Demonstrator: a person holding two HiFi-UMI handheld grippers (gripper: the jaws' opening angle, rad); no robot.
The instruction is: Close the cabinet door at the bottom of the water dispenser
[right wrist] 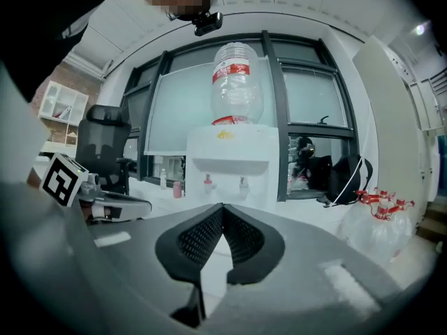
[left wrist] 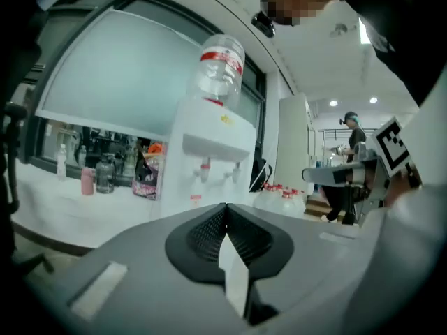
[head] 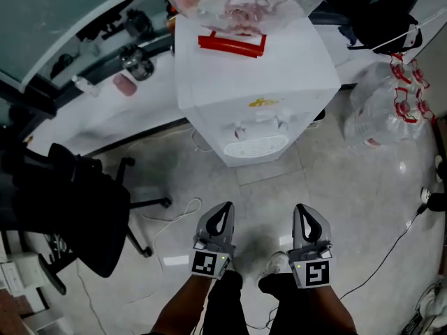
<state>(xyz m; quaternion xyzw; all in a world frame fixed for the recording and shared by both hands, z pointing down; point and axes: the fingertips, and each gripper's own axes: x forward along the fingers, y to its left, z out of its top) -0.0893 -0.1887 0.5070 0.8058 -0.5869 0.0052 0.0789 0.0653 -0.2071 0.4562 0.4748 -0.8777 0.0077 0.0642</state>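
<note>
Both claws are pinched shut with nothing in them. The left gripper (head: 222,213) and the right gripper (head: 302,215) hover side by side just in front of the person's legs, pointing at the water dispenser (head: 255,82) but well apart from it.

The cabinet door at its foot can't be made out. From above, the white front drops away under the drip tray (head: 257,145), and each gripper's own view hides the lower cabinet behind its closed jaws. No panel juts out over the floor, so I'd guess the door is already shut, or nearly.

If it needs a last push, the closed tips of 1 gripper would make a good blunt pusher. Come in low, press on the free edge away from the hinge, and ease it home without rocking the big water bottle (right wrist: 236,82) on top.

A black office chair (head: 77,208) sits to the left, with a white cable (head: 174,218) looped on the floor beside it. To the right are a clear bag of empty bottles (head: 384,110) and a dark cable (head: 391,250) trailing past. Neither cable crosses the straight path to the dispenser's front.
</note>
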